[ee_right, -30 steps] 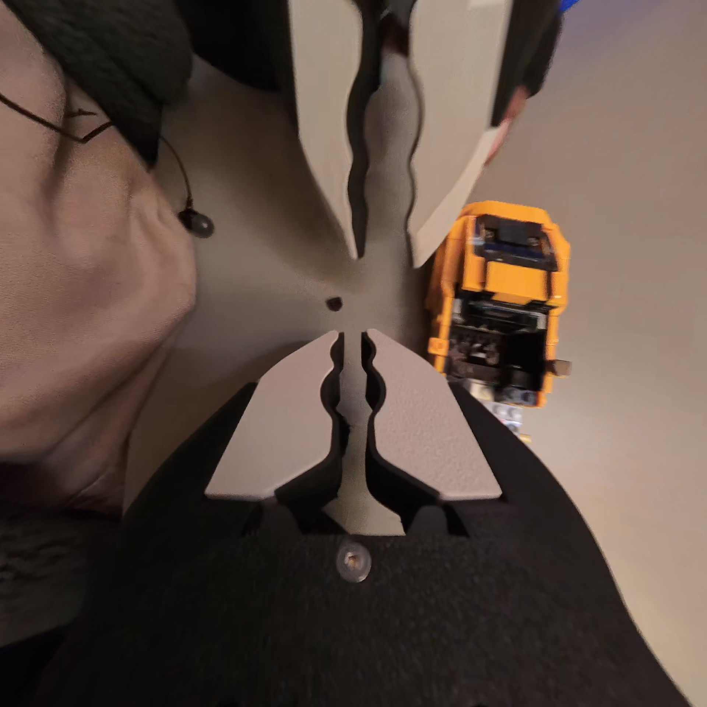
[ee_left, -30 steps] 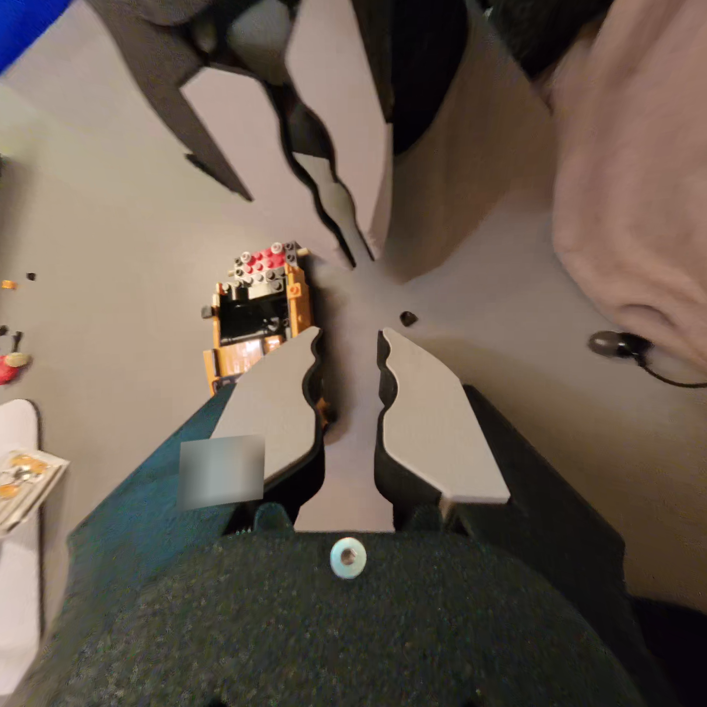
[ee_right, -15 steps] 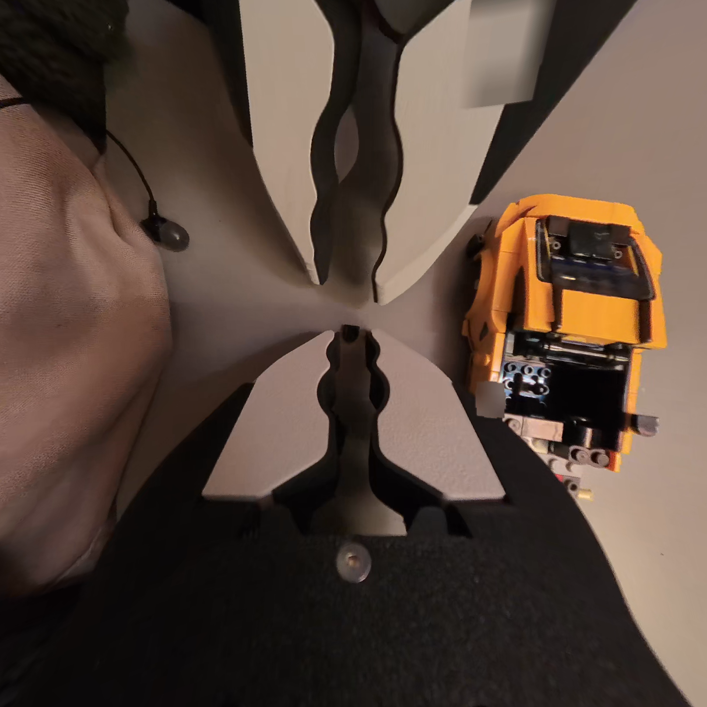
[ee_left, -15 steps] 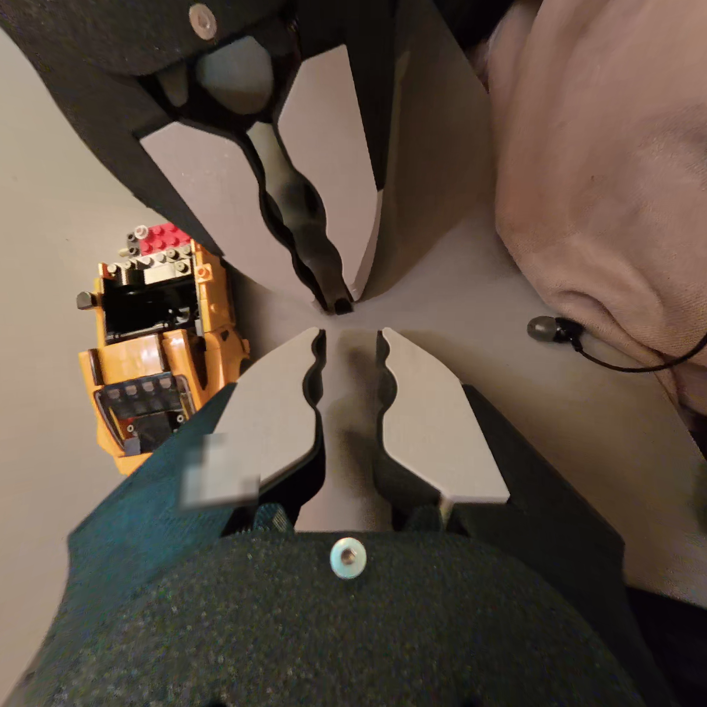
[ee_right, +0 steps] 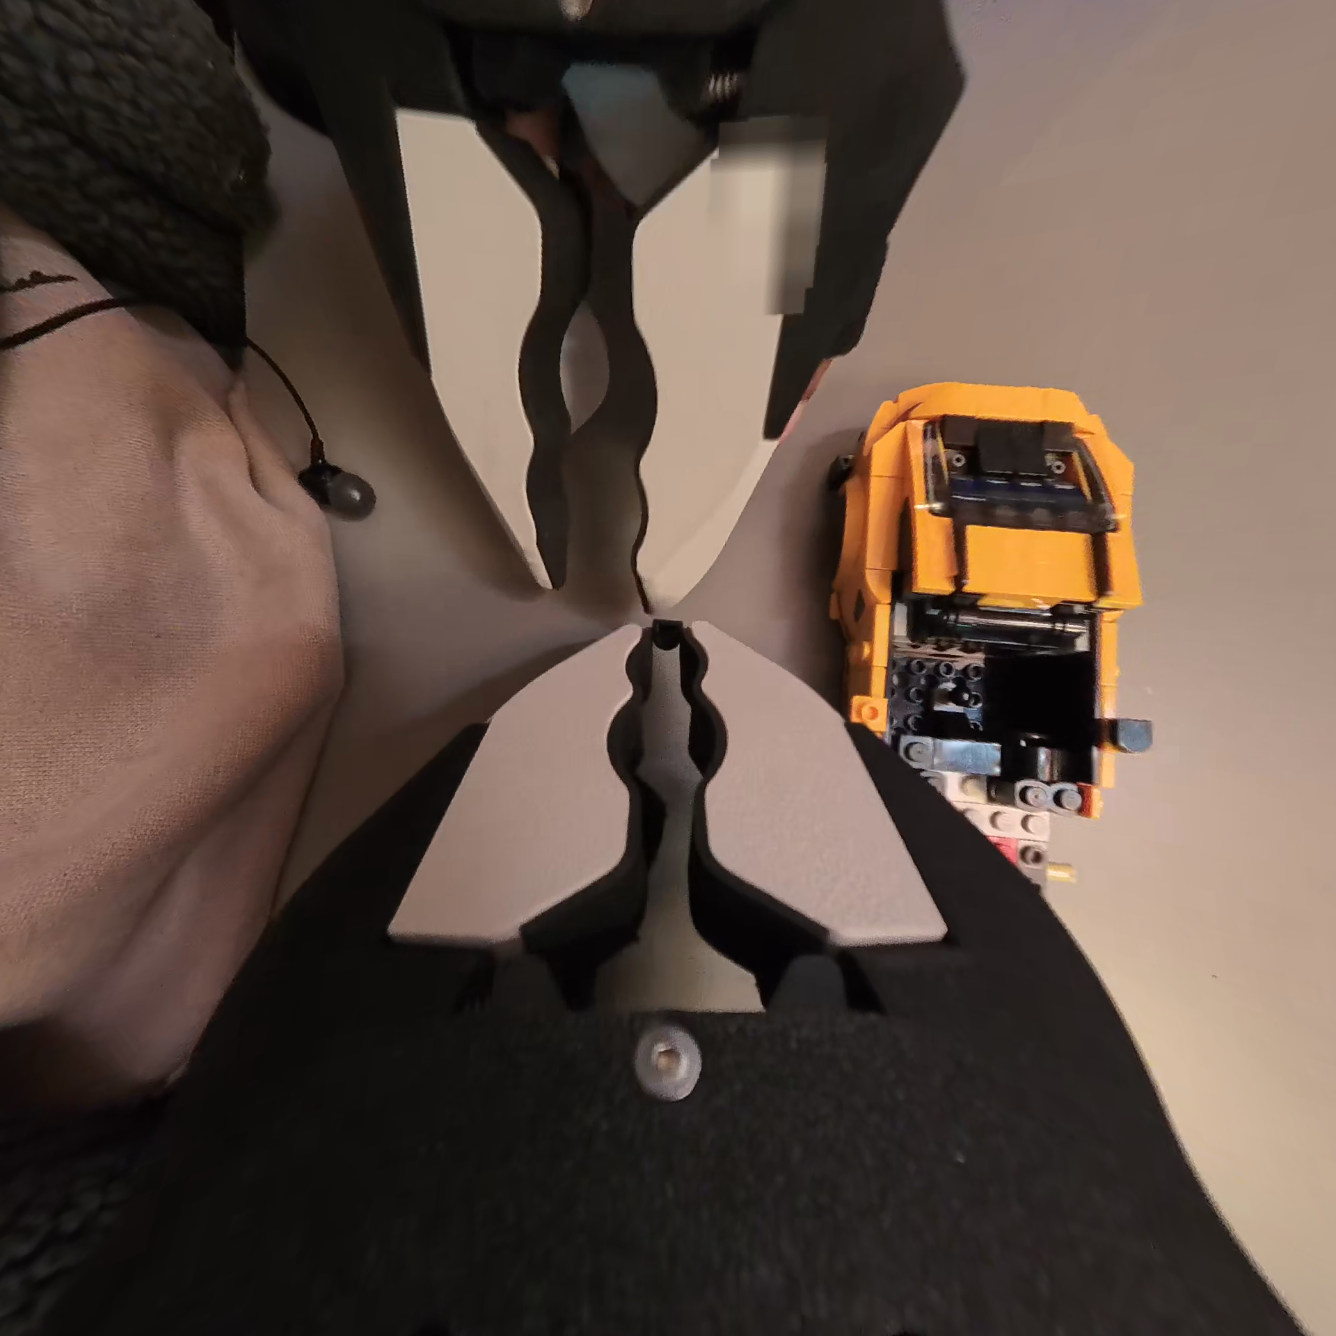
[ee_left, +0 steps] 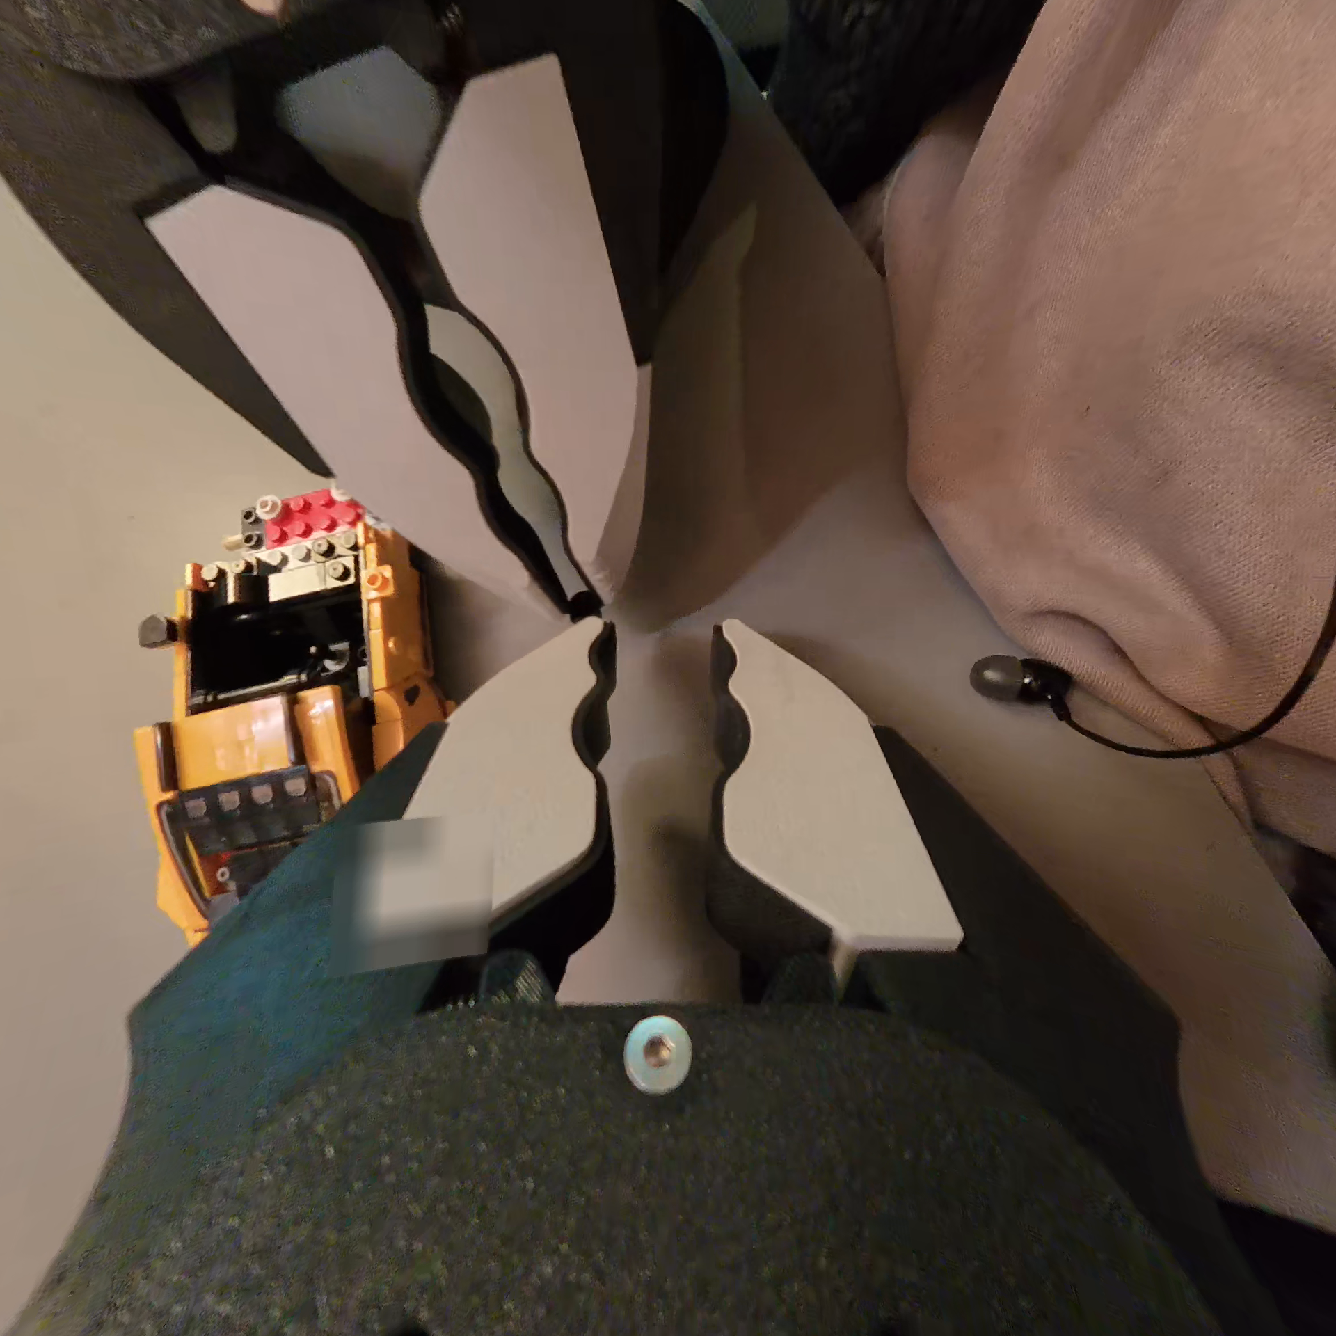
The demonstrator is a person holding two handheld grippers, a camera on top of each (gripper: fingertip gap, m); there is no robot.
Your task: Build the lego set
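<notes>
A: What's hard to read?
B: Tiny black piece point(ee_right: 664, 636), shape unclear, pinched at tips of right gripper point(ee_right: 666, 630), fingers nearly closed on it. Orange brick car point(ee_right: 990, 614) at 3 o'clock, rear cut off by gripper body.
A: Left gripper point(ee_left: 661, 636)?
B: Fingers part open, nothing betw. them. Matte grey counter point(ee_left: 87, 448); soft pink fabric point(ee_left: 1128, 361), glossy black earbud point(ee_left: 1005, 676) at 3 o'clock.

right tongs point(ee_right: 669, 630) closed on small black piece point(ee_right: 664, 635), left tongs point(ee_left: 661, 632) nearer
</notes>
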